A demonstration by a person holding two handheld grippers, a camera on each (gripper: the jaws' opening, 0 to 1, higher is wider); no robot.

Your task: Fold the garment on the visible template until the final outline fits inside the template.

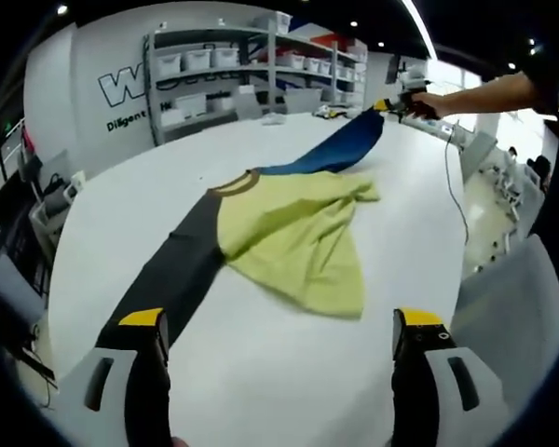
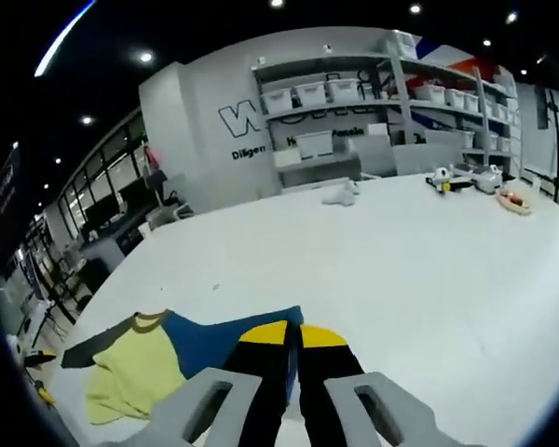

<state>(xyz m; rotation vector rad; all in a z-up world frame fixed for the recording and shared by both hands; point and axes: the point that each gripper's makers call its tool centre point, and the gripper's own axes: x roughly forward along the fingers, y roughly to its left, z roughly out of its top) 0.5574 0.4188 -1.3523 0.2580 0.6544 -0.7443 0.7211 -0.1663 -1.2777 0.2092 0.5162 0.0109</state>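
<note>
A shirt lies crumpled on the white table (image 1: 289,372), its yellow-green body (image 1: 298,233) bunched in the middle. Its dark grey sleeve (image 1: 172,270) stretches toward me and ends beside one fingertip of my left gripper (image 1: 279,321), which is open wide with nothing between its jaws. The blue sleeve (image 1: 340,149) is pulled taut and lifted toward the far side, where my right gripper (image 1: 396,105), held by a hand, is shut on its cuff. In the right gripper view the right gripper (image 2: 295,335) has its jaws pressed together on the blue sleeve (image 2: 214,340), with the yellow body (image 2: 135,372) behind it.
Shelving with white bins (image 1: 252,65) stands past the table's far edge. Small items (image 2: 466,179) and a white object (image 2: 340,194) sit at the far end of the table. A thin cable (image 1: 456,186) trails along the table's right side.
</note>
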